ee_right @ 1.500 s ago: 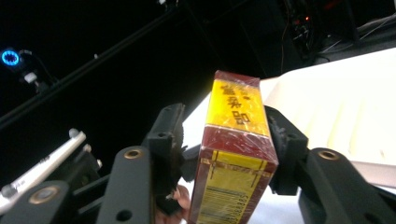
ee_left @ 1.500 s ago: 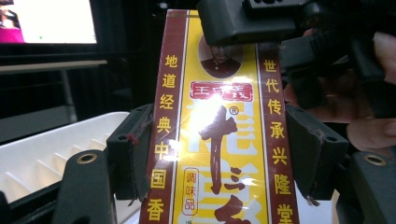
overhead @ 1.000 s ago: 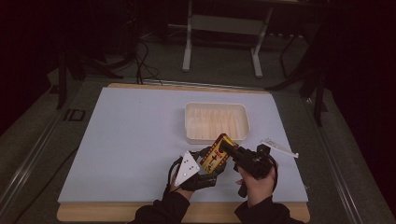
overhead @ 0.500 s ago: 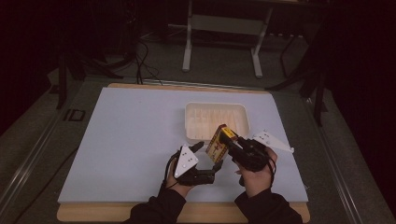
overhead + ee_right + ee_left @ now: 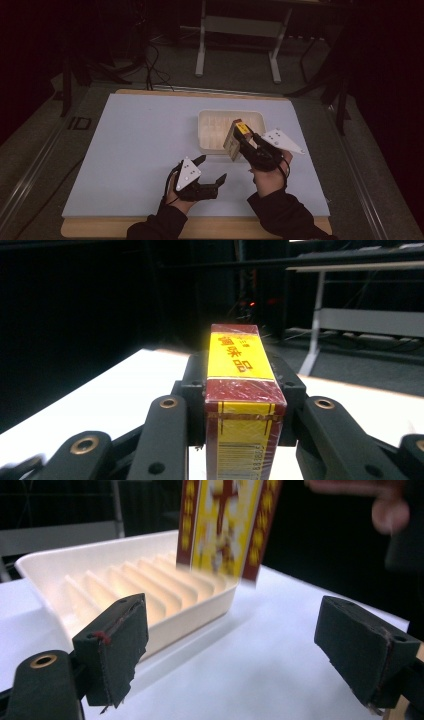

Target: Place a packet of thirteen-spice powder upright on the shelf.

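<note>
High view: we see the right hand-held gripper point(image 5: 243, 138) pinching a red and yellow box point(image 5: 235, 140), held up at the near right edge of the white tray point(image 5: 210, 120). The tray sits on the pale table point(image 5: 140, 140). Our left hand-held gripper point(image 5: 210, 170) rests low near the table's front edge, its jaws spread wide with nothing between them.
</note>
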Demonstrator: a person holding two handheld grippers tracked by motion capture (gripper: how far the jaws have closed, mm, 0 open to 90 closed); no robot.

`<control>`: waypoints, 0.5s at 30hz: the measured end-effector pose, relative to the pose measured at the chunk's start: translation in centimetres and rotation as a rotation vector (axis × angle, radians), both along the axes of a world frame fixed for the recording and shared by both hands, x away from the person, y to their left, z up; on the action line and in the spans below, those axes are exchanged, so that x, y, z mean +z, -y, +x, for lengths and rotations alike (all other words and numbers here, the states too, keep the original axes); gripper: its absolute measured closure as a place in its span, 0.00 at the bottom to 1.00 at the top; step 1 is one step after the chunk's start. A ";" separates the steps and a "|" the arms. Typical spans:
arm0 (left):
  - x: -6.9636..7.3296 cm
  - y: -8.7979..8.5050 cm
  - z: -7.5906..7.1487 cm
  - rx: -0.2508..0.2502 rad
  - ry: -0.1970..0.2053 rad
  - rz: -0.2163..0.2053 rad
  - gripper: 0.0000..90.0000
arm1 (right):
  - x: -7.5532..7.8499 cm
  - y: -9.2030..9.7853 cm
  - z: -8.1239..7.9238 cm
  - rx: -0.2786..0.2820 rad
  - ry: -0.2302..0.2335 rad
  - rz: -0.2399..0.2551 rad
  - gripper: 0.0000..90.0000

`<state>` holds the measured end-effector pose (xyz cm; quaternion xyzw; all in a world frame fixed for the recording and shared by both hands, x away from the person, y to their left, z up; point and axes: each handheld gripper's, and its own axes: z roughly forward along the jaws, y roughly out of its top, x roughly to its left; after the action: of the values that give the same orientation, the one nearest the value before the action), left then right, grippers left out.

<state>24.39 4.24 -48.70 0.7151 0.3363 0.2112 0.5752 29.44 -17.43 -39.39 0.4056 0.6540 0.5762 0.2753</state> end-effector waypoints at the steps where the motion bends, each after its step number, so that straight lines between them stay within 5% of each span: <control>1: -0.1 -0.2 -0.1 0.007 -0.008 0.015 0.16 | 0.2 0.0 0.3 -0.013 0.007 0.001 0.75; 15: -1.5 -1.5 -0.7 0.067 -0.058 0.056 0.03 | 0.7 -1.3 4.2 -0.179 0.069 -0.047 0.75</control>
<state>23.70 5.74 -50.18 0.7251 0.3704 0.2188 0.5377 33.66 -16.16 -38.64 0.4359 0.6184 0.5475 0.3574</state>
